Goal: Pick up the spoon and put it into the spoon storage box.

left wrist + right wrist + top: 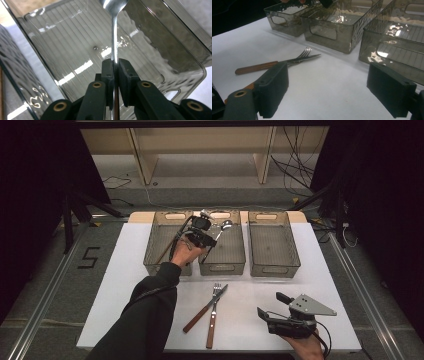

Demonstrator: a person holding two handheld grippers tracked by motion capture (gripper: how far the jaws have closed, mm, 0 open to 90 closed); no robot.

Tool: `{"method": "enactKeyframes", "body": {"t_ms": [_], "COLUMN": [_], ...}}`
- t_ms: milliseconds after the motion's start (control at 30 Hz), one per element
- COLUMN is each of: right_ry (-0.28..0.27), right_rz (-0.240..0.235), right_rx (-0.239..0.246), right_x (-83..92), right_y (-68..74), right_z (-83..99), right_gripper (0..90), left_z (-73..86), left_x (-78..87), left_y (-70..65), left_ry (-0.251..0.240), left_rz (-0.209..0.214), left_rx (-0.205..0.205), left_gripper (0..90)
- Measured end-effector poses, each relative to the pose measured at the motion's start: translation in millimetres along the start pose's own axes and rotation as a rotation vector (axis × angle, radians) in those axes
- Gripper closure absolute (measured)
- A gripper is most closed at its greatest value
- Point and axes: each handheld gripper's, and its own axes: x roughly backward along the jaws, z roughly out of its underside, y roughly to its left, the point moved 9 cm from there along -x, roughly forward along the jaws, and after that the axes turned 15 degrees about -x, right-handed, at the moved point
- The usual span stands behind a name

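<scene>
Resting wide open at near table edge, right gripper (274,312). Fork (214,312) and knife (206,308) crossed just beyond its left jaw. Farther off, left gripper (114,65) pinching spoon (114,37) handle over middle bin (160,50), bowl ahead of jaws.

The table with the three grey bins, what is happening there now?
A person sorts cutlery into three smoky clear plastic bins. The left gripper holds a shiny metal spoon by its handle over the middle bin. The right gripper waits open near the table's front edge. A wooden-handled fork and wooden-handled knife lie crossed on the white table.
</scene>
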Motion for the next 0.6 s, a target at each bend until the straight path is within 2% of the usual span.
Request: {"method": "enactKeyframes", "body": {"t_ms": [33,100,200,267,367,600], "right_ry": [-0.001,-0.001,0.002,0.001,-0.001,0.002], "right_rz": [-0.001,0.0,0.0,0.0,0.0,0.002], "right_rx": [-0.002,-0.002,0.001,-0.001,-0.003,0.001], "right_x": [0.0,-0.2,0.2,0.2,0.0,0.0], "right_y": [0.1,-0.1,0.0,-0.1,-0.1,0.0], "right_z": [0.0,0.0,0.2,0.2,0.1,0.4], "right_gripper": [18.3,18.3,18.3,18.4,18.4,18.3], "left_z": [-0.8,-2.9,-5.2,-7.2,-9.7,-4.3], "left_x": [0.4,2.4,7.0,11.7,21.1,47.9], "left_y": [-0.3,-1.5,-5.6,-7.3,-8.3,-9.2], "left_ry": [-0.001,-0.008,-0.014,-0.029,-0.056,-0.107], "left_rz": [-0.003,0.002,0.033,0.03,0.032,0.039], "left_rx": [0.003,0.009,-0.004,-0.008,0.004,0.008], "left_gripper": [71.5,68.9,61.6,55.9,47.8,36.7]}}
